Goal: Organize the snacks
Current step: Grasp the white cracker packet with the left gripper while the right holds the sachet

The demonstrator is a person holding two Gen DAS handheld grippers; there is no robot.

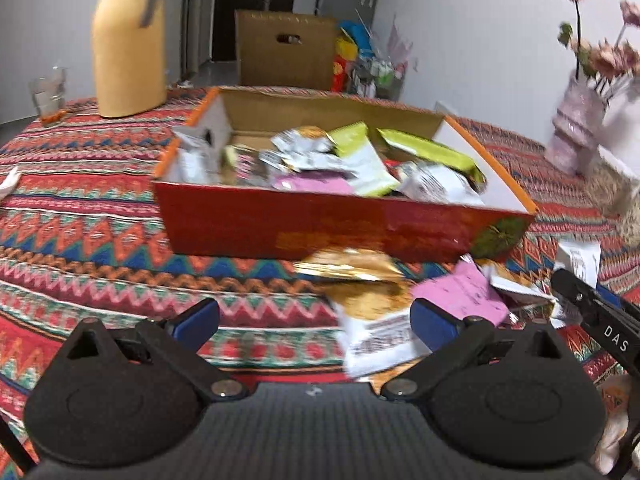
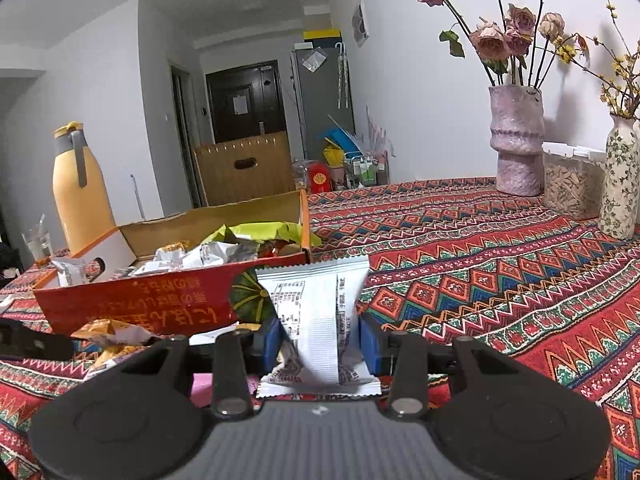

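Two grippers are seen over the patterned tablecloth: the left gripper is spread wide and empty, short of the red box of snacks. Further right, a white snack packet is pinched upright by the right gripper, just before the box's corner.

The left-wrist view is smeared by motion, so the print on the packets ahead of the left gripper cannot be read. The box corner is hidden behind the packet pinched in the right gripper, and a vase far to its right is cut off by the frame edge.
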